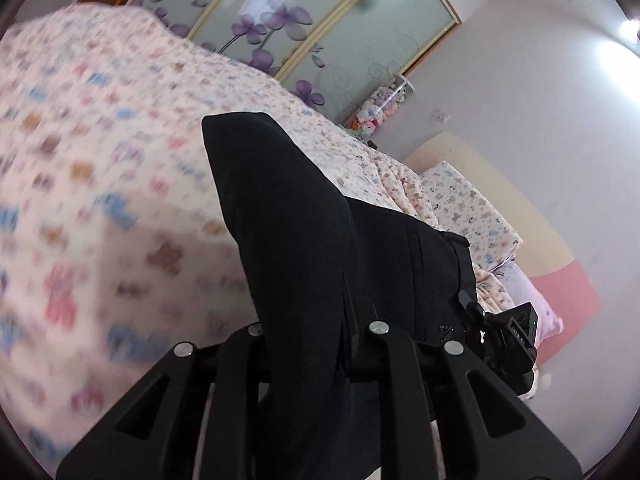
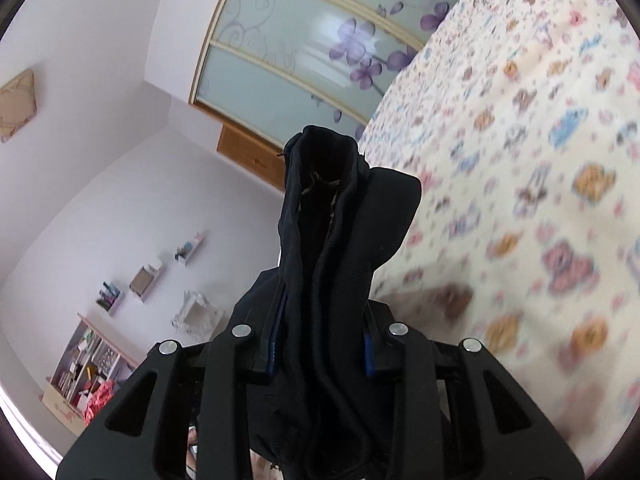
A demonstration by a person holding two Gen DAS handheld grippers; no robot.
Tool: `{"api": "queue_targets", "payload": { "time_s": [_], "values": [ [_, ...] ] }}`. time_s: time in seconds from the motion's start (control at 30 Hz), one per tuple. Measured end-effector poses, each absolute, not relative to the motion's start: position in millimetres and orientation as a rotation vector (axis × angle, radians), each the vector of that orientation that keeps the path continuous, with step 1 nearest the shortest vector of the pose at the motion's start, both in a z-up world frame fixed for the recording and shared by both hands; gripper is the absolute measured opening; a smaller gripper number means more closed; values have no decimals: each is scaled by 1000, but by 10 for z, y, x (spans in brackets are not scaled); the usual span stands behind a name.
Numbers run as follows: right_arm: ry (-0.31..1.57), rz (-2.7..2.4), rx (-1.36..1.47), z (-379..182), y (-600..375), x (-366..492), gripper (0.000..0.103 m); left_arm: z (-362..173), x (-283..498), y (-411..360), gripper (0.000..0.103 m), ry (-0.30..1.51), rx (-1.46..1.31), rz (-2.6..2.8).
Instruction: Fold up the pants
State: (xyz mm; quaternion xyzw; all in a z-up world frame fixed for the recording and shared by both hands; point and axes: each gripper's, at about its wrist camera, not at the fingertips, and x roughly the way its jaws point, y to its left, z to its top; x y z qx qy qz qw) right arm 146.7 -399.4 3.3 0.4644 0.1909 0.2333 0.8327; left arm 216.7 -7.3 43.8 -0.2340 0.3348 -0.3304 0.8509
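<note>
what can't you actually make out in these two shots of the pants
- Left wrist view: the left gripper jaws' tips, buried under the black pants.
- Left wrist view: the bedspread print, smeared by motion blur.
- Right wrist view: the right gripper jaws' contact, covered by bunched fabric.
- Both views: the pants' full shape, cut off at the bottom edge.

A bed [image 1: 100, 168] with a cartoon-print sheet filled the left of the left wrist view. A flower-patterned sliding wardrobe [image 1: 304, 28] ran across the top, soft toys [image 1: 376, 112] stood beside it, and a pillow [image 1: 472, 204] lay at right. In the right wrist view, a bookshelf [image 2: 88, 364] sat lower left.
</note>
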Motion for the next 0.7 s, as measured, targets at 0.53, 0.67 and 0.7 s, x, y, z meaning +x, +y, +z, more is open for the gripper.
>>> {"api": "queue_targets", "payload": {
  "time_s": [0.53,0.67,0.7],
  "values": [
    [567,210,967,-635,-4326,1927,38,-630,3055,-367,39,872,-630,-589],
    [547,119,984,-536,-4402,1708,46,-485,2846,-197,51,834,-617,-479],
    [512,69,982,-462,-4450,1608,46,-406,2737,-102,56,813,-592,-421]
  ]
}}
